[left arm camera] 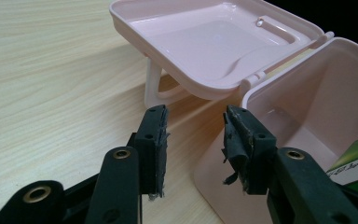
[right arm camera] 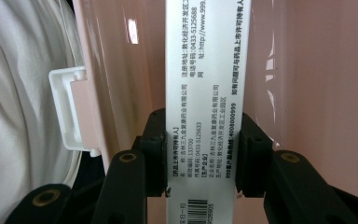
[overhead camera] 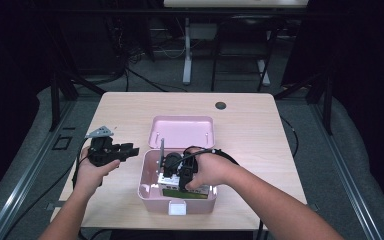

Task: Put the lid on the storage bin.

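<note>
Work surface: a light wood-grain table (overhead camera: 250,120) with a dark round grommet (overhead camera: 221,105) near its far edge; the room behind is dim, with black frame legs, loose cables on a grey floor and a white desk leg farther back.

On the table stands a pink plastic box (overhead camera: 147,192), its hinged lid (overhead camera: 181,131) thrown back and lying open beyond it; a white latch (overhead camera: 177,207) sits on the near wall.

Right gripper (right arm camera: 203,158) is lowered into the box from above, the hand over it; its jaws pinch a white printed carton (right arm camera: 205,93) by its two long edges, both pads pressed flat against it; the carton stands upright inside the box, near the front wall; the high view shows a green face on a packet (overhead camera: 182,192) at the box bottom.

Left gripper (left arm camera: 193,140) is held just left of the box, above the table; jaws spread, nothing between them; the box's near corner and the open lid lie ahead of the tips, apart from them.
</note>
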The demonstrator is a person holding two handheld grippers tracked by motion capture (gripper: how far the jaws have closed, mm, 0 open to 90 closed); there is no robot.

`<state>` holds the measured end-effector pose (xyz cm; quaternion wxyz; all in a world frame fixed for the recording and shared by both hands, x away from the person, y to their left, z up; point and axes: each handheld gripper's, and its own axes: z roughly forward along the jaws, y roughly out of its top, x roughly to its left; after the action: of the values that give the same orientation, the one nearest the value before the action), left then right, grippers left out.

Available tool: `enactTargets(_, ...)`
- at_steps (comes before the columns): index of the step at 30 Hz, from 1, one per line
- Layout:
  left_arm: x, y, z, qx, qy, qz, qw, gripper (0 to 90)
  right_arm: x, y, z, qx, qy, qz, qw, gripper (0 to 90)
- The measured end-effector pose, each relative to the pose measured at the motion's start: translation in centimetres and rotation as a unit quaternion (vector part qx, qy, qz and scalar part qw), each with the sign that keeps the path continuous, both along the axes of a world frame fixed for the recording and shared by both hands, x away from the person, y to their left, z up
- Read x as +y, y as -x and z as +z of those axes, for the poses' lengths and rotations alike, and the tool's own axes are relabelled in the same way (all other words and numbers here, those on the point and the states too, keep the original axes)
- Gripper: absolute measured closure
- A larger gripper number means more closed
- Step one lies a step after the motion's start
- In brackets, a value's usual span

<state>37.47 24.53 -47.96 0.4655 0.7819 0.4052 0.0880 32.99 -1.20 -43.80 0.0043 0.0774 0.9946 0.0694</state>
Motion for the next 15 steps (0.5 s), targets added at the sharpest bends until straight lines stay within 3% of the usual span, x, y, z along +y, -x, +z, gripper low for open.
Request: enactTargets(15, 0.0, 0.0, -0.1, 0.004, 0.0, -0.001, 1.0, 59.2, -0.1, 0.6, -1.3, -0.006, 0.021, 0.027, 0.9994, 61.6)
